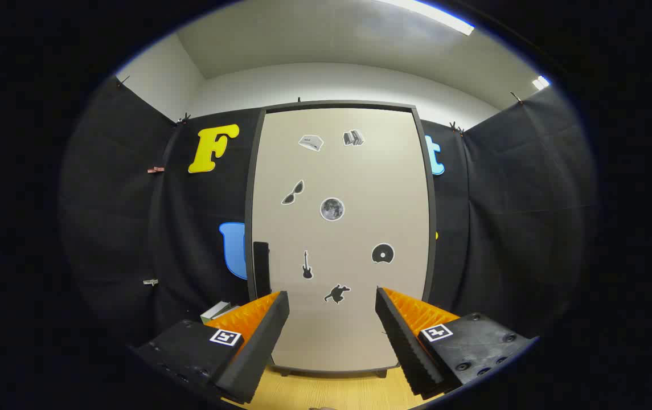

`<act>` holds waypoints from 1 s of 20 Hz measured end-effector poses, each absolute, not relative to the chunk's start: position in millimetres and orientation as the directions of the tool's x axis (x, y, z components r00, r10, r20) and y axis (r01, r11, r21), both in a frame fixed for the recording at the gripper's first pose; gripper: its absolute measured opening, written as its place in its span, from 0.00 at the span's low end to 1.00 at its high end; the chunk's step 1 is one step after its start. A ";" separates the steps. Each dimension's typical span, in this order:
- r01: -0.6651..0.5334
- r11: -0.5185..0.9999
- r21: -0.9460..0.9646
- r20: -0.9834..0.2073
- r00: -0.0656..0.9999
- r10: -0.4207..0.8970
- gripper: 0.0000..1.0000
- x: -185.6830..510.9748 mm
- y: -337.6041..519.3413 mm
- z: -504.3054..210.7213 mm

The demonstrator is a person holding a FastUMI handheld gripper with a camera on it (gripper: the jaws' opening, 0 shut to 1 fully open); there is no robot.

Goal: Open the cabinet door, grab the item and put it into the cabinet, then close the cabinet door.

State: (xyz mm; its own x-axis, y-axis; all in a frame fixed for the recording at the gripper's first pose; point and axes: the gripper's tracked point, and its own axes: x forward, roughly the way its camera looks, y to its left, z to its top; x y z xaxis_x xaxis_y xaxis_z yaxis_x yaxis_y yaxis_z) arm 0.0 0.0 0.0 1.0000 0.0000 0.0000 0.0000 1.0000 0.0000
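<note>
Cabinet door [340, 188] shut, upright, pale beige in a dark frame, dotted with small stickers: sunglasses, moon, guitar, disc. Dark handle [261, 267] on its left edge. Standing on short feet on the wooden surface [326, 393], straight ahead beyond the fingers. Hand-held gripper [331, 310] spread wide, holding nothing. Small box-like thing [217, 311] just left of the cabinet; cannot tell what.

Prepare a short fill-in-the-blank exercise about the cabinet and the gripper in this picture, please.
1. The cabinet door is ____.
2. The gripper has its fingers ____, with nothing between them.
3. The dark handle sits near the door's ____ edge.
4. The cabinet stands on a ____ table.

Missing words: closed; open; left; wooden
</note>
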 end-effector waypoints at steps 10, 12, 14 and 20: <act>0.018 1.000 -0.003 0.014 1.000 -0.018 0.98 5.6 6.1 5.4; 0.027 1.000 -0.012 0.013 1.000 -0.027 0.98 9.0 6.9 3.7; 0.030 1.000 -0.005 -0.005 1.000 -0.030 0.98 10.4 7.8 -1.9; 0.038 0.999 0.008 -0.029 0.999 -0.037 0.98 13.3 10.8 -8.0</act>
